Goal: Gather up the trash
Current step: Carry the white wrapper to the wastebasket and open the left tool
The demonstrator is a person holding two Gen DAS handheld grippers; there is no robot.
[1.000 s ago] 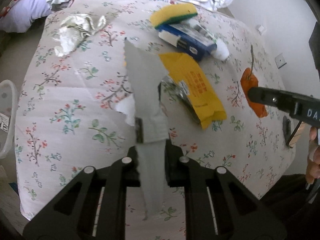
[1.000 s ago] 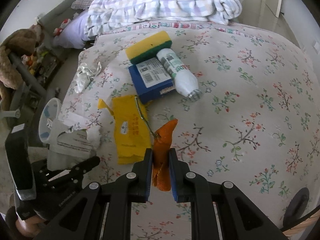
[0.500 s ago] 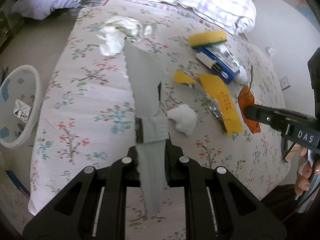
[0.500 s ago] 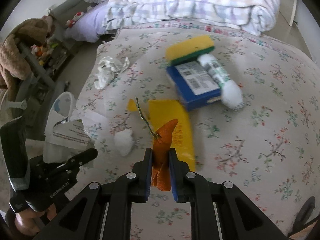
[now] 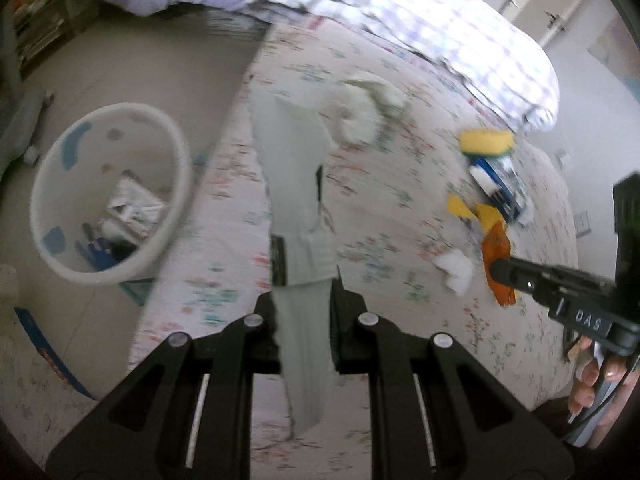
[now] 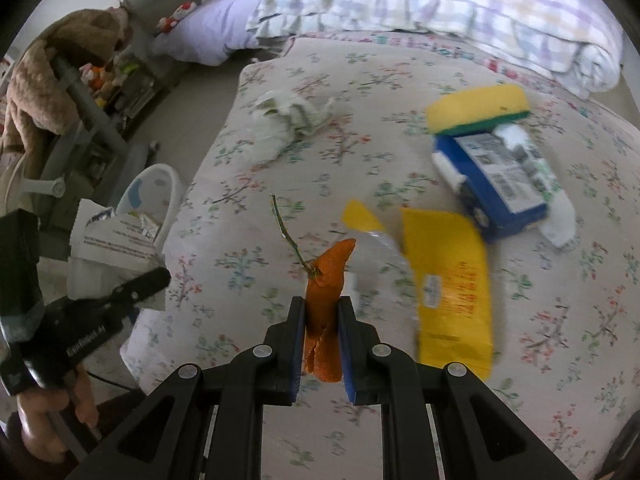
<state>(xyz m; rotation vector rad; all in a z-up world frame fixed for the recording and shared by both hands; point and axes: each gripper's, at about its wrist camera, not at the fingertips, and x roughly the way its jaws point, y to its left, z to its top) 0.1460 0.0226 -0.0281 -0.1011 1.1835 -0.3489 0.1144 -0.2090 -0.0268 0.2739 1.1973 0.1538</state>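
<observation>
Left wrist view: left tongs point(image 5: 305, 312) clamp a torn paper scrap point(image 5: 294, 200) beside the bed's edge; right tongs point(image 6: 322, 316) pinch orange peel point(image 6: 326, 300).

The right gripper point(image 5: 498, 272) body bears white letters "DAS".

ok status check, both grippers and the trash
Left gripper shut on torn paper. Right gripper shut on orange peel. White bin on floor beside bed, nothing in the way.
</observation>
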